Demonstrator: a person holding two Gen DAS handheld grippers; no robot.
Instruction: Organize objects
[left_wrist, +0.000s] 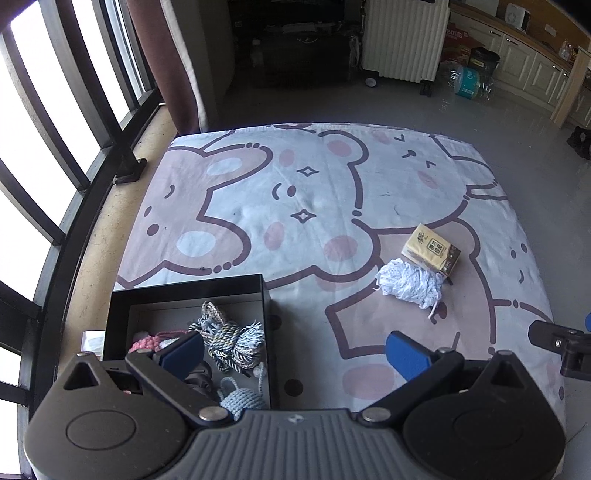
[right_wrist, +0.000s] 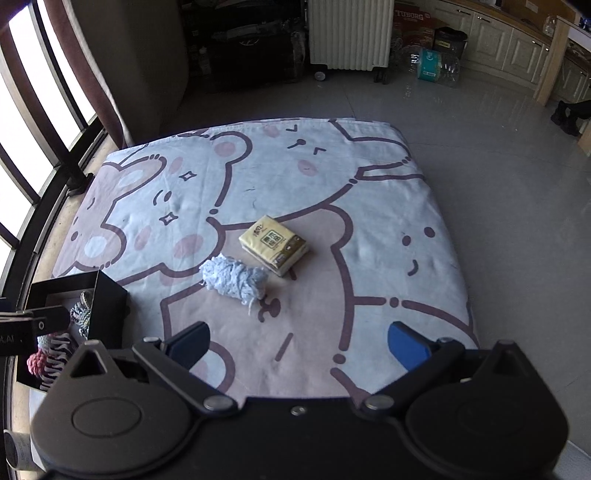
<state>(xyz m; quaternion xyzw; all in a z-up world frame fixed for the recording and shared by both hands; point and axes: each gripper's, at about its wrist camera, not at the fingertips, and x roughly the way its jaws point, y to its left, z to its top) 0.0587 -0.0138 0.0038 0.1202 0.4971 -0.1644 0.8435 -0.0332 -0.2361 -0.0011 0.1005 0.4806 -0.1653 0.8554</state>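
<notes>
The left claw (left_wrist: 295, 354) is spread wide and empty, hanging over the near edge of the black box (left_wrist: 184, 291), which already holds several rope bundles (left_wrist: 236, 339). The right claw (right_wrist: 299, 347) is also spread and empty, above the cartoon-bear blanket (right_wrist: 258, 166). Two things lie outside the box, well away from it: a pale blue yarn bundle (right_wrist: 234, 278) and, touching its far side, a yellow tissue pack (right_wrist: 273, 245).

The likely next step is for the right claw to fetch the yarn. It is best approached from above with the jaws across the narrow width of the bundle, clear of the tissue pack so that only the yarn is pinched; the loose tail may drag, so it should be lifted well before crossing to the box.

The left wrist view shows the inside of the box; the right wrist view catches only its corner, but shows the yarn and pack more squarely.
</notes>
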